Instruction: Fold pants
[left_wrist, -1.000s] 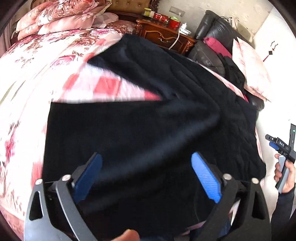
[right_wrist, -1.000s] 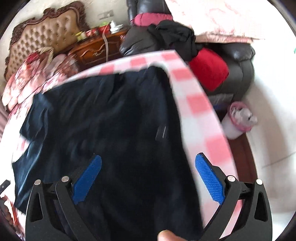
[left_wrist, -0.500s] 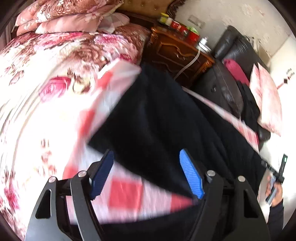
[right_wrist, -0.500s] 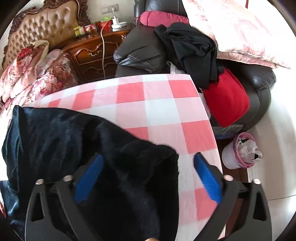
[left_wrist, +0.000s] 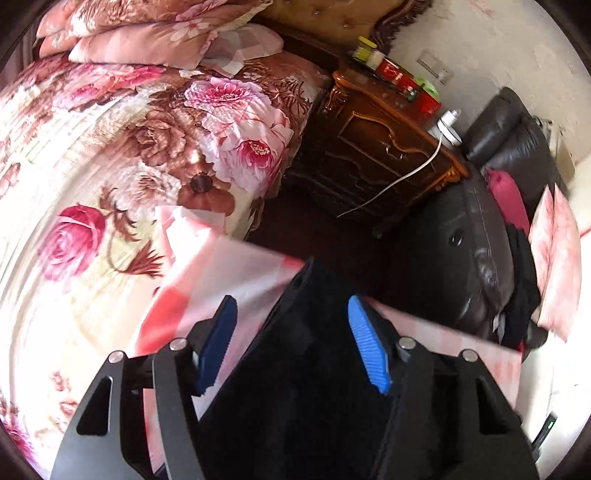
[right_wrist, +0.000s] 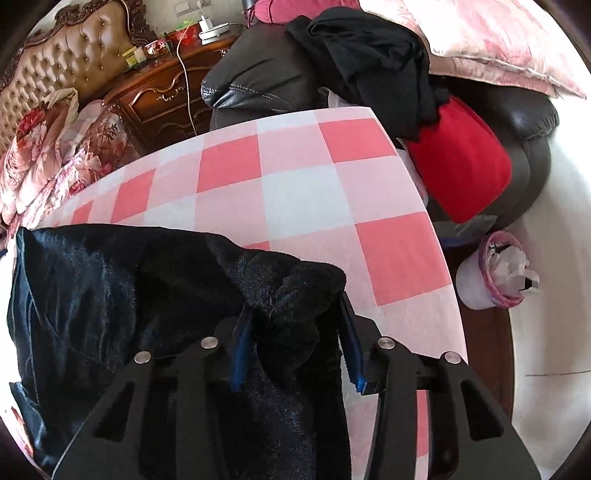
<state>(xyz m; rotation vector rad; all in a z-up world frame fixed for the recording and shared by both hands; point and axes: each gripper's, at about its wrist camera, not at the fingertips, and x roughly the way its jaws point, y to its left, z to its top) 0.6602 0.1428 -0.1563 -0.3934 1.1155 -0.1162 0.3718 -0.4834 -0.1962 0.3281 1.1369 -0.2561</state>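
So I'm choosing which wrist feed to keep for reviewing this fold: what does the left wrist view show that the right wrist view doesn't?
Only the left wrist view shows the floral bedspread spread wide and the left gripper, jaws apart with an edge of the black pants between them.

Only the right wrist view shows the waste bin, the red cushion and the right gripper, with bunched fabric filling the gap between its pads.

Both show the pants, the checked cloth, the wooden nightstand and the black leather sofa.
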